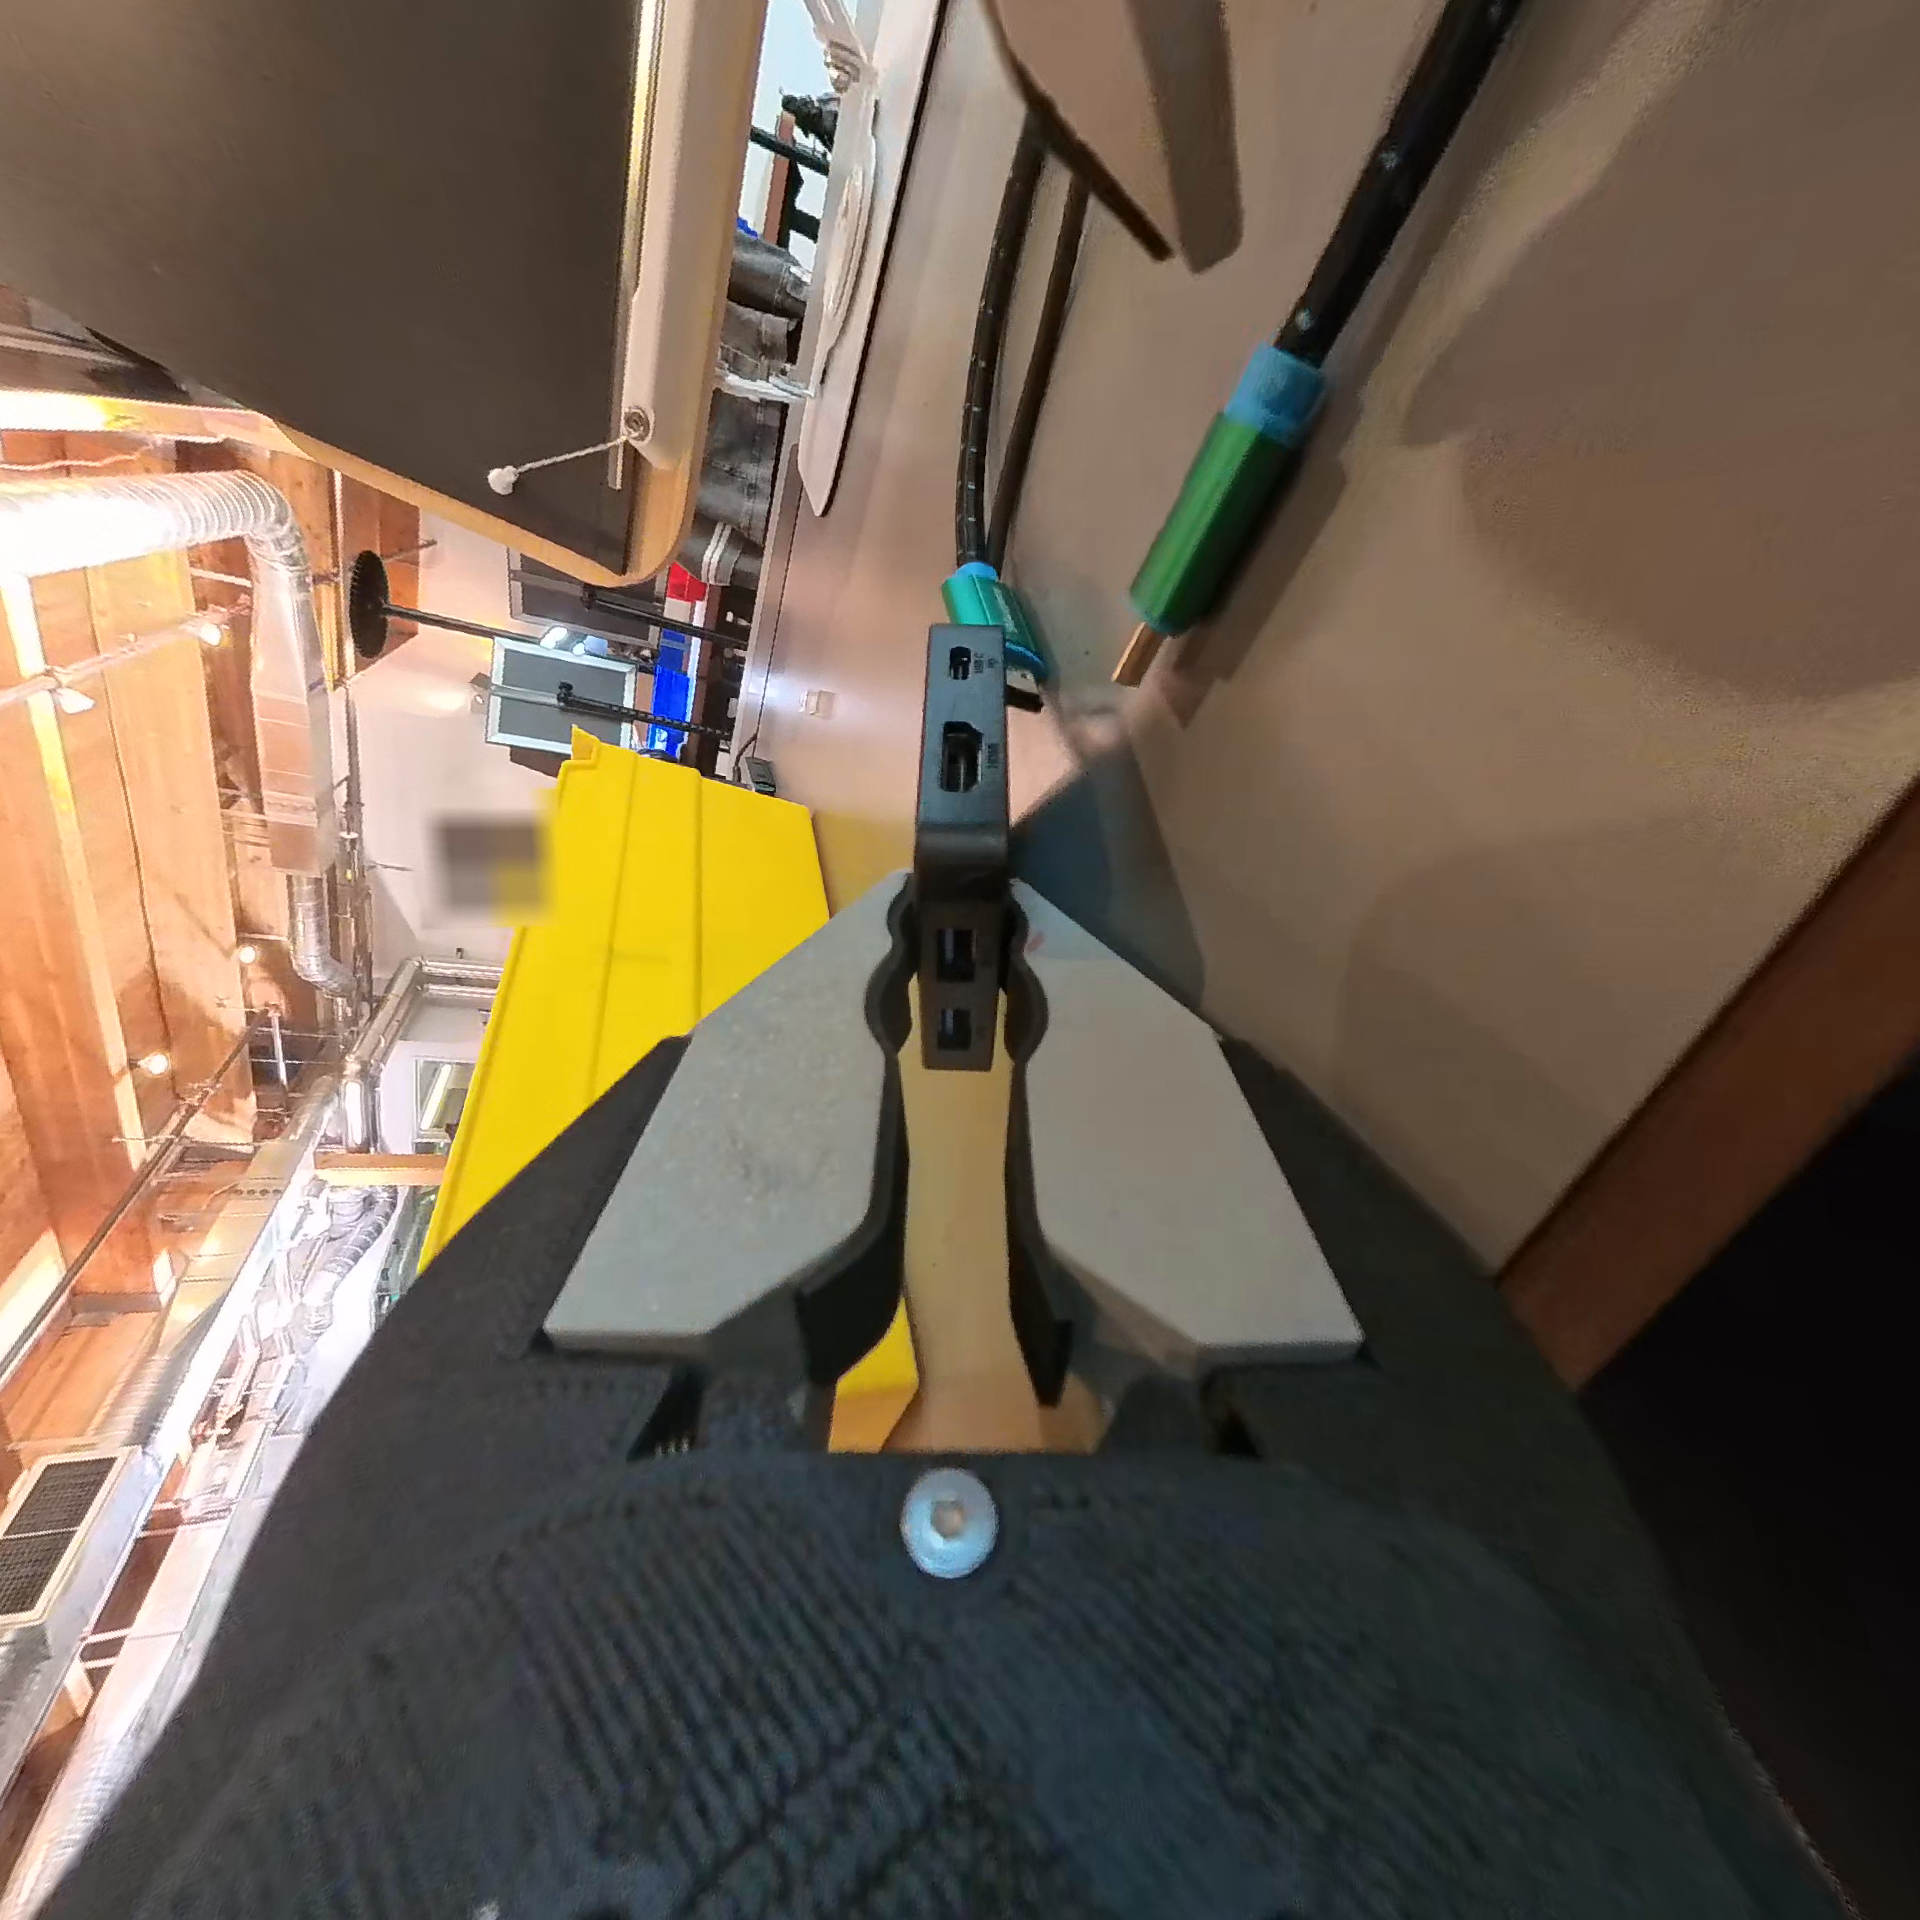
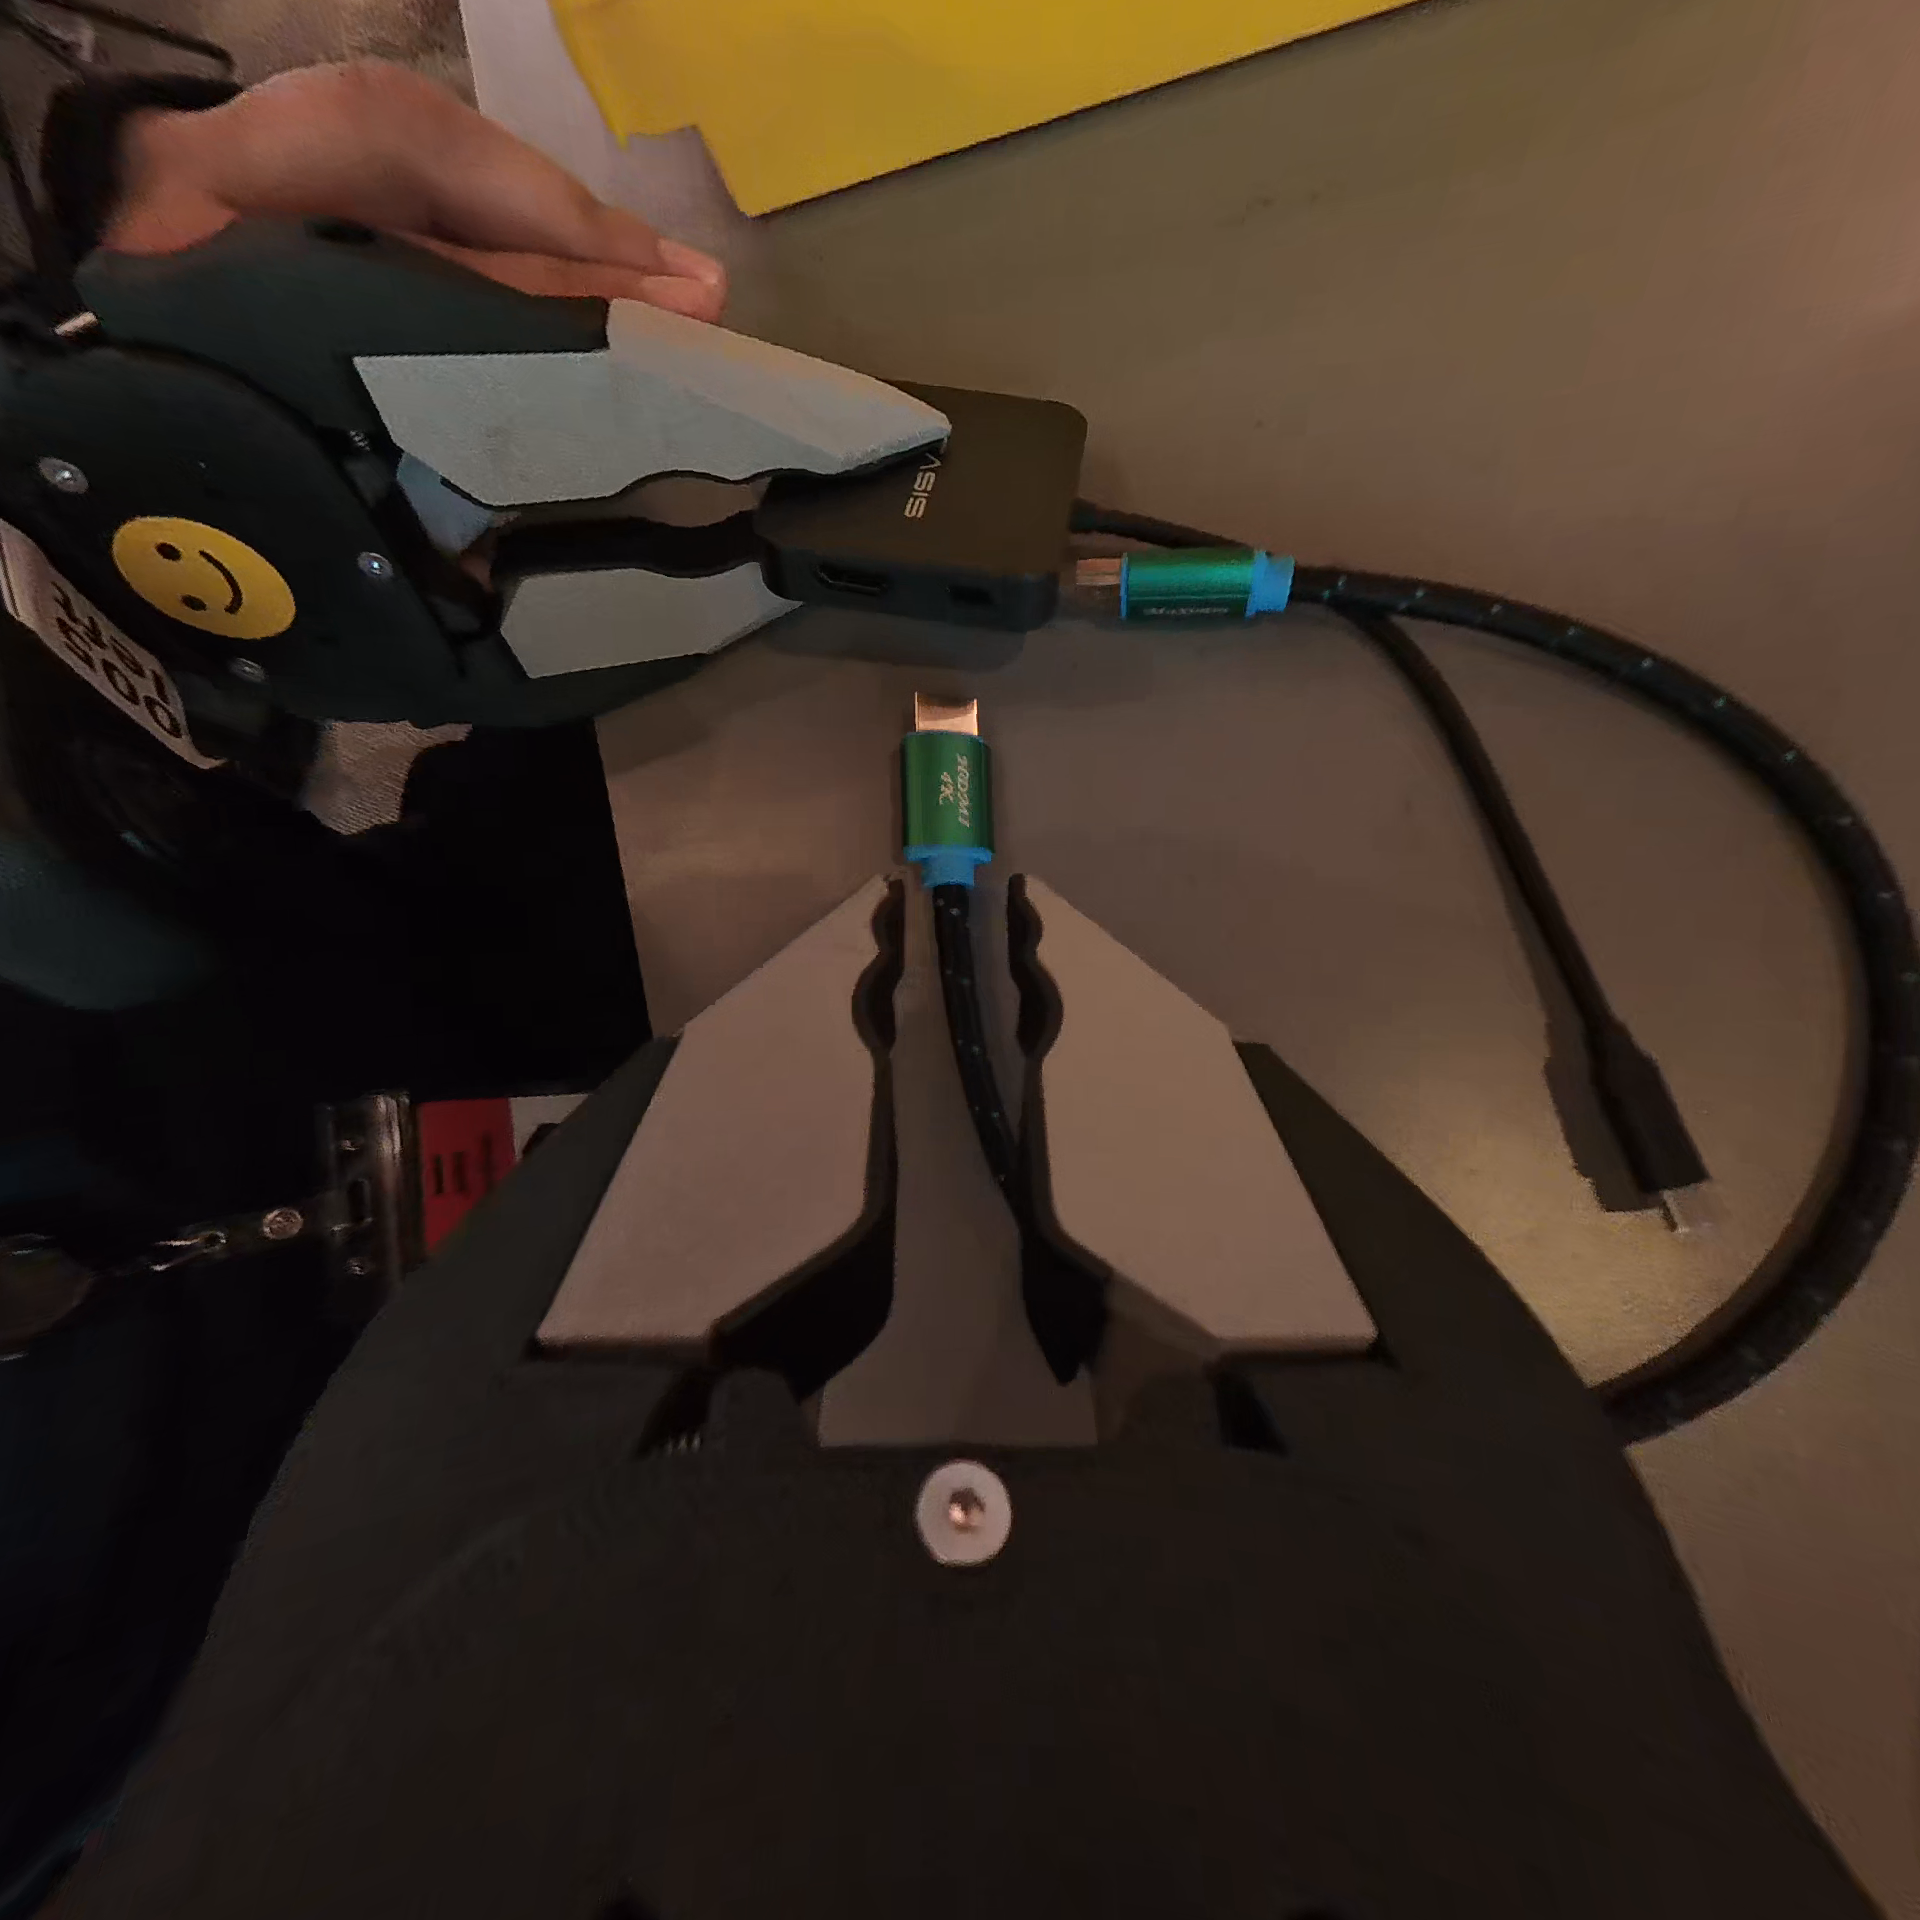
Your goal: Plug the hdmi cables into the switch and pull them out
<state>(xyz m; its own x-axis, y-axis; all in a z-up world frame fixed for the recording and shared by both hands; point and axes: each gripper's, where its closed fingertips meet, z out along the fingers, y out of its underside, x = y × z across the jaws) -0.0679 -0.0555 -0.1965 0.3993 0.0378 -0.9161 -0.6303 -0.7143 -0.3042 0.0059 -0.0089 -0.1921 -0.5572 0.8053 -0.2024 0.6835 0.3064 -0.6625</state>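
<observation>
Between my right tongs (image 2: 951, 883) runs a braided black cable (image 2: 961, 987); the two fingers stand a little apart on either side of it, and I cannot tell whether they actually pinch it. Just past the fingertips sits its green plug (image 2: 943, 795) with a blue collar, metal tip pointing at the switch (image 2: 935, 520) but not touching it; a strip of bench (image 2: 1351, 831) shows between them.

My left tongs (image 2: 774, 556) are clenched on the switch, one grey finger above it and one below, holding its near end. From the left wrist view the switch (image 1: 961, 748) stands edge-on between the fingertips of the left tongs (image 1: 961, 904), and the open ports along its side face the camera.

Beyond the switch, a second green plug (image 2: 1195, 587) sits at its far end, apparently seated in a port. Its cable arcs away from the switch across the bench and back toward my right tongs. A thinner black lead (image 2: 1507, 831) also leaves the switch and ends in a small loose connector on the bench.

A hand (image 2: 416, 197) lies along the top of the left tongs. Farthest from the switch is a yellow bin (image 2: 935, 83).
</observation>
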